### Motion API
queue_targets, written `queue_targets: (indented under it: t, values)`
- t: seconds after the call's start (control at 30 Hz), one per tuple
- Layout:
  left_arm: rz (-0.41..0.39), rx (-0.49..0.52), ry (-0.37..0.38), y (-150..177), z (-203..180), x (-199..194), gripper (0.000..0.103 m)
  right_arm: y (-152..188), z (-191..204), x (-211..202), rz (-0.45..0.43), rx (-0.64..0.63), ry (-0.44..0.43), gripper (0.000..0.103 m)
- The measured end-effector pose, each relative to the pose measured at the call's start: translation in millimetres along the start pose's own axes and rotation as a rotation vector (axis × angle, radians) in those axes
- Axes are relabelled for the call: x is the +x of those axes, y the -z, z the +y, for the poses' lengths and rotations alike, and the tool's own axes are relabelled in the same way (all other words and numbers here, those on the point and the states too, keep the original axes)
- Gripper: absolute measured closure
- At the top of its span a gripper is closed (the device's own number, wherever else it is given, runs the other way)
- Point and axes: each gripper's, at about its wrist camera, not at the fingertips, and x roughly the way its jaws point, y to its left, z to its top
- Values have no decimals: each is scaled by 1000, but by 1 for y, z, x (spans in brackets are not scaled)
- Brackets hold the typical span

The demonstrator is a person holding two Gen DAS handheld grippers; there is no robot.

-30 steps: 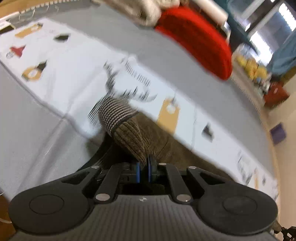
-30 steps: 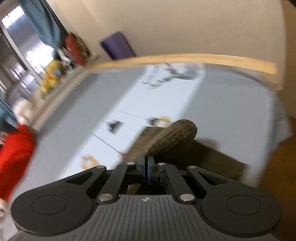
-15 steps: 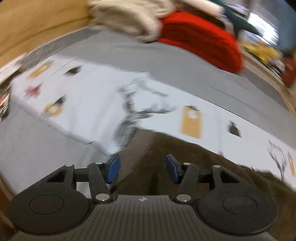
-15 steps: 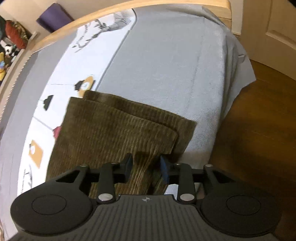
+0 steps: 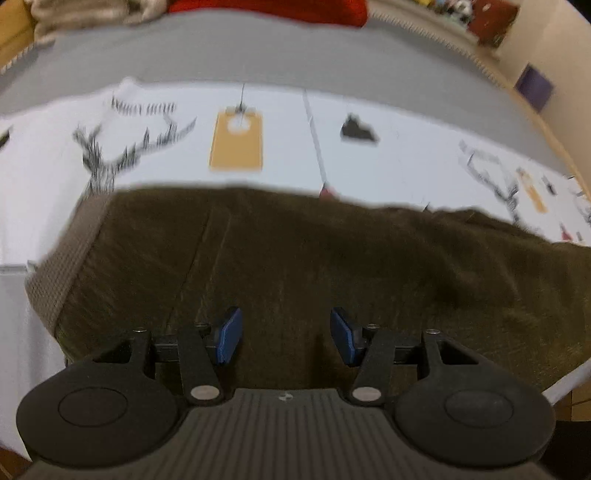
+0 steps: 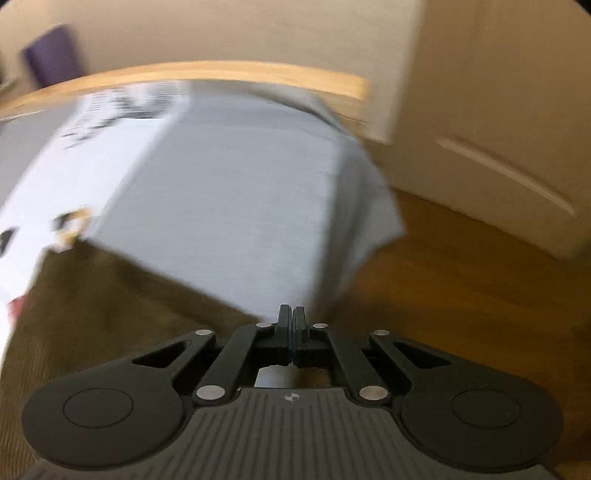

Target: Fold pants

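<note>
The brown corduroy pants (image 5: 295,254) lie flat across the bed, with a ribbed waistband (image 5: 62,266) at the left. My left gripper (image 5: 286,338) is open and empty just above the near part of the pants. In the right wrist view the pants (image 6: 110,302) fill the lower left. My right gripper (image 6: 291,325) is shut with nothing between its fingers, over the corner of the pants near the bed's edge.
A white printed cloth (image 5: 240,136) lies on the grey bedsheet (image 6: 229,206) beyond the pants. A red cushion (image 5: 269,9) and a beige blanket (image 5: 85,14) sit at the far side. The wooden floor (image 6: 461,280) and a door (image 6: 498,110) are to the right.
Both grippers let go of the pants, which now lie flat. The left gripper stayed open and swung right. The right gripper opened, then shut empty, and tilted up toward the bed's end.
</note>
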Motion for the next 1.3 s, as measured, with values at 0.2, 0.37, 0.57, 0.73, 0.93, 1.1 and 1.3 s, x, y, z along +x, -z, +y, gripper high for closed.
queue_targets:
  t: [0.2,0.37,0.57,0.73,0.93,1.1,1.3]
  values:
    - [89,18,-113,3,6,25,66,-7,10,-12,-8,53,-370,93]
    - [69,79,-171,4,-3,27,70,14,79,-28,29,-160,-569,64]
    - [-24,-19,-136,-9,4,11,67,58,162,-36,172,-342,-661,61]
    - [-12,-42,-132,-15,6,14,67,96,220,-45,247,-410,-607,51]
    - [-24,-27,-116,-14,6,13,62,112,256,-31,256,-356,-465,51]
    - [-29,-11,-113,-15,6,16,62,116,270,-24,164,-433,-341,96]
    - [-112,-25,-45,-26,2,4,62,88,236,-19,153,-143,-401,99]
